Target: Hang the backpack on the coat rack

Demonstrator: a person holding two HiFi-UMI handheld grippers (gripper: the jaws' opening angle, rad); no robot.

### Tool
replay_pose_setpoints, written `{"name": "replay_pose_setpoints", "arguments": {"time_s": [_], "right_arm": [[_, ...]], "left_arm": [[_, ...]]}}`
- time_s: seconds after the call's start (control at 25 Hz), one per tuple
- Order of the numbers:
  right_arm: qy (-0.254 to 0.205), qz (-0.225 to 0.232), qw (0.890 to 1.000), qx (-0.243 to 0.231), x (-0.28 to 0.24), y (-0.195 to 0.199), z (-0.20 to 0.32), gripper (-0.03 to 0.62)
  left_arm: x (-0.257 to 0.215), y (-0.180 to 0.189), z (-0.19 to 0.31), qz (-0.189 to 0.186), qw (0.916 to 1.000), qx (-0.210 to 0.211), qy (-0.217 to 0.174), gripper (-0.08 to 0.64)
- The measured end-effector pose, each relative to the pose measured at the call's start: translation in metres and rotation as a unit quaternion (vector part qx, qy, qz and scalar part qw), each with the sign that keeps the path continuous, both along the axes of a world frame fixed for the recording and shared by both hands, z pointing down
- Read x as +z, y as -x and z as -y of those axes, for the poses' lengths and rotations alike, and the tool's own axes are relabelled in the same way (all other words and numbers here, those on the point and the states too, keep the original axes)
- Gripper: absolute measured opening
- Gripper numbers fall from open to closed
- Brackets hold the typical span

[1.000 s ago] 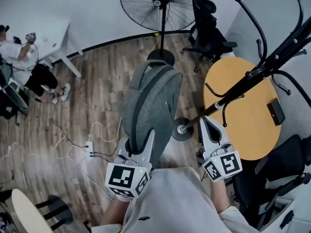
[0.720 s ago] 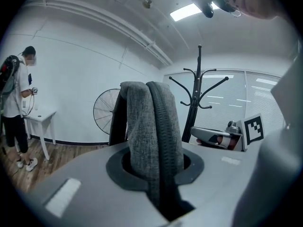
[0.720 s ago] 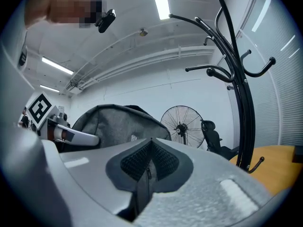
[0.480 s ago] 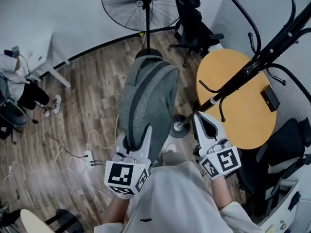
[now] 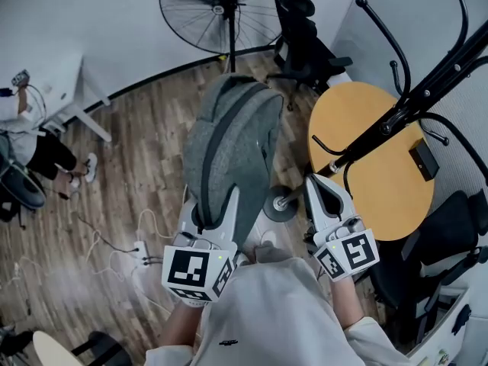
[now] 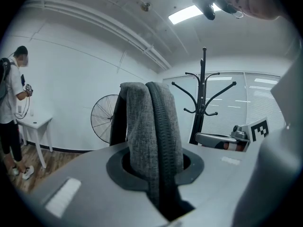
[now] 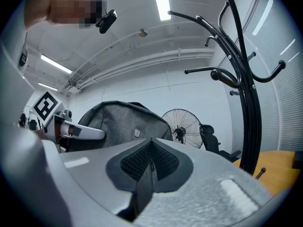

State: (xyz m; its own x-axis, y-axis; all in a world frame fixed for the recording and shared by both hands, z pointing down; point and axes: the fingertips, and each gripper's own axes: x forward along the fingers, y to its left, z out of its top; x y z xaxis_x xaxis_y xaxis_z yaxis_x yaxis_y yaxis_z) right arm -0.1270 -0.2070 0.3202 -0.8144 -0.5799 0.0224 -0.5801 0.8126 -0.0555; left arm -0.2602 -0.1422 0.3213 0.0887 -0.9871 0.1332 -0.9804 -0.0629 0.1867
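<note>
A grey backpack (image 5: 232, 139) hangs in the air in front of me. My left gripper (image 5: 219, 208) is shut on its grey top strap (image 6: 154, 141), which fills the gap between the jaws in the left gripper view. The black coat rack (image 5: 396, 113) stands to the right, its round base (image 5: 278, 203) on the floor between my two grippers. Its hooks (image 7: 222, 74) rise above and right of my right gripper (image 7: 151, 163). In the head view the right gripper (image 5: 317, 183) is beside the pole, shut with nothing in it. The backpack's body (image 7: 123, 124) shows at its left.
A round yellow table (image 5: 374, 166) stands just behind the coat rack. A standing fan (image 5: 221, 10) and a black office chair (image 5: 305, 44) are by the far wall. A person (image 5: 27, 139) stands at a white desk on the left. Cables (image 5: 130, 239) lie on the wood floor.
My left gripper has lifted the backpack a little higher and slightly toward the rack. The right gripper has risen a little too, still shut.
</note>
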Motion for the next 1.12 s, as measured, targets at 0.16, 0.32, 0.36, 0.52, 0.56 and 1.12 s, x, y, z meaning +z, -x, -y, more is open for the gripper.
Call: {"name": "replay_pose_setpoints", "arguments": {"time_s": [0.16, 0.32, 0.36, 0.52, 0.56, 1.12], "right_arm": [[-0.011, 0.004, 1.0, 0.005, -0.009, 0.0, 0.008, 0.002], [-0.022, 0.011, 1.0, 0.009, -0.018, -0.003, 0.014, 0.002], [-0.024, 0.012, 1.0, 0.01, -0.02, -0.004, 0.014, 0.002], [-0.028, 0.016, 0.999, 0.014, -0.025, -0.006, 0.016, 0.002], [-0.029, 0.017, 0.999, 0.014, -0.026, -0.006, 0.015, 0.002], [-0.036, 0.021, 0.998, 0.047, -0.043, -0.024, 0.03, 0.002]], "left_arm": [[-0.01, 0.005, 0.014, 0.004, 0.9999, -0.003, -0.01, 0.106], [-0.023, 0.004, 0.03, 0.014, 0.9996, -0.001, -0.023, 0.106], [-0.026, 0.003, 0.034, 0.015, 0.9995, 0.0, -0.027, 0.106], [-0.041, 0.004, 0.05, 0.026, 0.9989, 0.007, -0.037, 0.106], [-0.045, 0.004, 0.053, 0.029, 0.9987, 0.009, -0.041, 0.106], [-0.073, -0.005, 0.102, 0.05, 0.9966, 0.024, -0.061, 0.106]]}}
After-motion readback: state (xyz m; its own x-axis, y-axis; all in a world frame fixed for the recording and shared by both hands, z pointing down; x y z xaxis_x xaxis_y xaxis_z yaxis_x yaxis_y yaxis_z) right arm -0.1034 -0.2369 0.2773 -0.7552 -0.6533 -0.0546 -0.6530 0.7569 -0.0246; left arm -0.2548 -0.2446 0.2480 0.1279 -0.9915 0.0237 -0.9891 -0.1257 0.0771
